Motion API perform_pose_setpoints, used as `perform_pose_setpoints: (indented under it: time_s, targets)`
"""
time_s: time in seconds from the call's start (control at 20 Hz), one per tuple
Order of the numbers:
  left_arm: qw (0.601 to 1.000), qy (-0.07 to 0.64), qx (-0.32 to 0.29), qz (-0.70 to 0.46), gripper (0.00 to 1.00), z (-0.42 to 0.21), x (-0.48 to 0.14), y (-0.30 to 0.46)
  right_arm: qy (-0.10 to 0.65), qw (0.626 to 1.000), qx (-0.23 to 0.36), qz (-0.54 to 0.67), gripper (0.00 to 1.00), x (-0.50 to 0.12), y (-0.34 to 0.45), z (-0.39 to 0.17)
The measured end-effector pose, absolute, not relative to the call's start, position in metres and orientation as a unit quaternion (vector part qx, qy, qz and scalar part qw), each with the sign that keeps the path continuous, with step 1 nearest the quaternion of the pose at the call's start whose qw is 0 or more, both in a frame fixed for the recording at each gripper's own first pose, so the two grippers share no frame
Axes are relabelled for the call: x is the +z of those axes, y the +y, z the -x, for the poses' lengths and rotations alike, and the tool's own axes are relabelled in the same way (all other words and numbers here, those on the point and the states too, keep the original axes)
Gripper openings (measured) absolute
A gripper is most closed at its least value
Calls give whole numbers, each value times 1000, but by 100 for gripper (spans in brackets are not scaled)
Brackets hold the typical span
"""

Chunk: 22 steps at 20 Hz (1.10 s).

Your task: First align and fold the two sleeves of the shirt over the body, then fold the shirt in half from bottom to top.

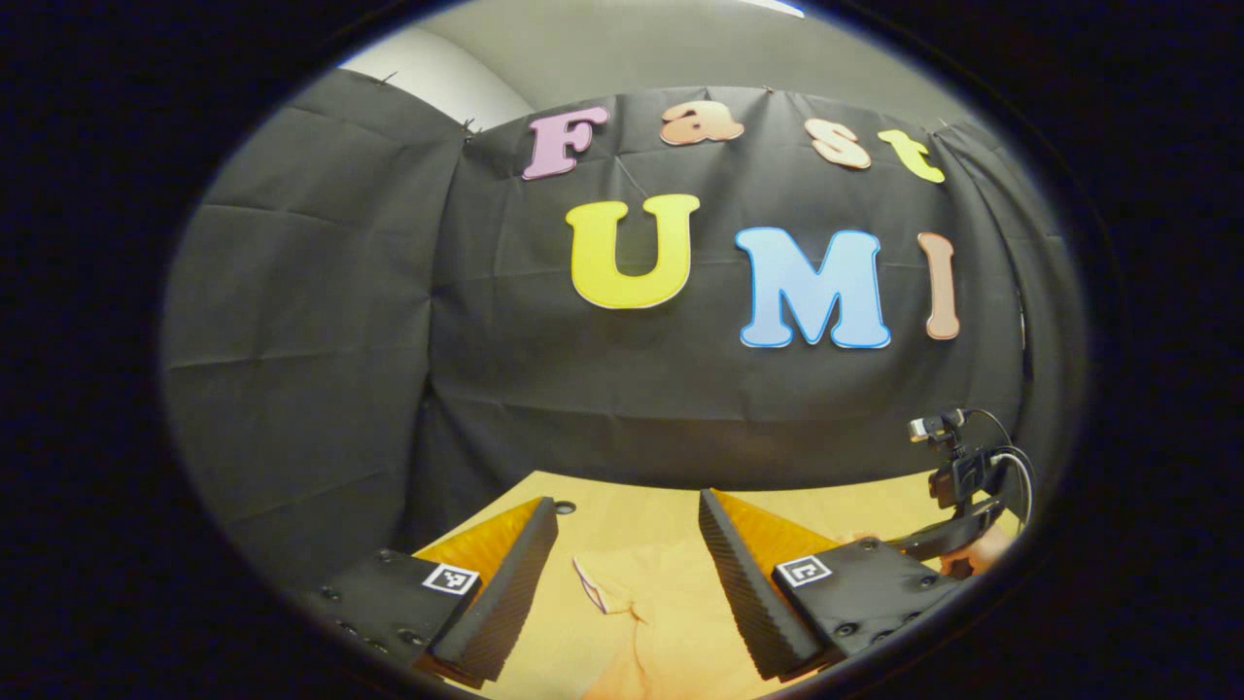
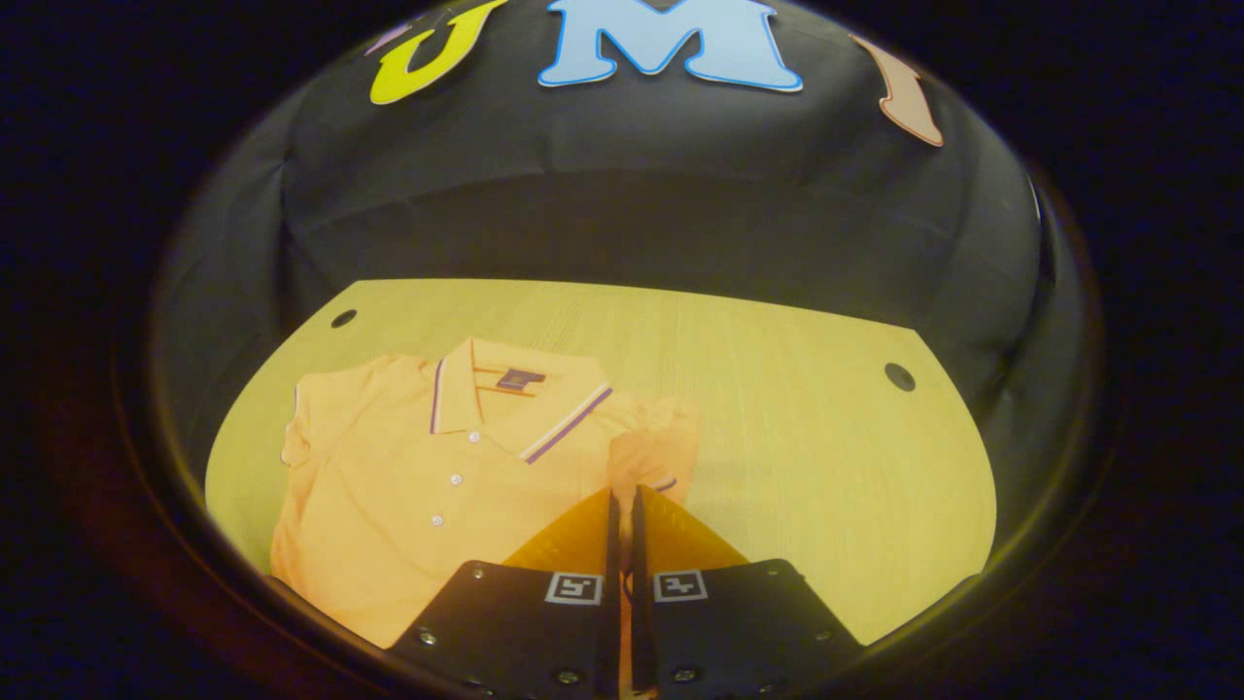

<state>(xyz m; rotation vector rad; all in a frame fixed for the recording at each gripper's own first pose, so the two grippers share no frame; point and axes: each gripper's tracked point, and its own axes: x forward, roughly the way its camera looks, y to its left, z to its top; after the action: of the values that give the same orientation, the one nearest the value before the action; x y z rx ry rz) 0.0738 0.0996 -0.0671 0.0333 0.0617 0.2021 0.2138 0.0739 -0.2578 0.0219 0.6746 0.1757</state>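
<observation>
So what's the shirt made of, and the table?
Shirt: looks like soft knit cotton, matte; it wrinkles and has a striped collar and small buttons. Table: probably wood or wood-look laminate, smooth, with faint straight grain lines.

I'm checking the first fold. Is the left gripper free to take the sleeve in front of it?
Probably yes: the left gripper is open, with the shirt sleeve edge lying uncovered on the table between its fingers.

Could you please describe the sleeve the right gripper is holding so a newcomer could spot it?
On the table lies a polo shirt. Its sleeve beside the striped collar bunches up at the right gripper, unlike the flat sleeve opposite.
</observation>
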Motion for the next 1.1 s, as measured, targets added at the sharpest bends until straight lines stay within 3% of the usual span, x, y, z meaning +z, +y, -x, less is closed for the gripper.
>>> perform_pose_setpoints:
  time_s: [0.6, 0.65, 0.7, 0.75, 0.8, 0.85, 0.9, 0.95, 1.1]
  targets:
    - [997, 57, 47, 2, 99, -121, -104, 123, 356, 931, 82, -14, 17, -276, 100, -204]
    - [997, 59, 40, 2, 99, -127, -106, 124, 355, 931, 79, -19, 28, -274, 101, -202]
    - [997, 62, 35, 4, 92, -133, -112, 126, 353, 932, 78, -23, 34, -271, 102, -199]
    - [997, 66, 28, 7, 92, -139, -118, 128, 352, 933, 73, -24, 38, -268, 102, -196]
    - [997, 72, 22, 10, 99, -144, -124, 129, 350, 934, 69, -24, 41, -263, 102, -191]
    - [997, 77, 18, 14, 99, -149, -130, 132, 347, 935, 65, -24, 51, -257, 102, -187]
    - [996, 82, 13, 18, 99, -154, -137, 133, 343, 937, 63, -27, 51, -253, 103, -182]
    - [996, 88, 11, 20, 95, -159, -144, 136, 338, 938, 64, -31, 60, -245, 105, -176]
    - [993, 113, 9, 18, 99, -172, -174, 144, 318, 946, 60, -35, 80, -221, 106, -159]
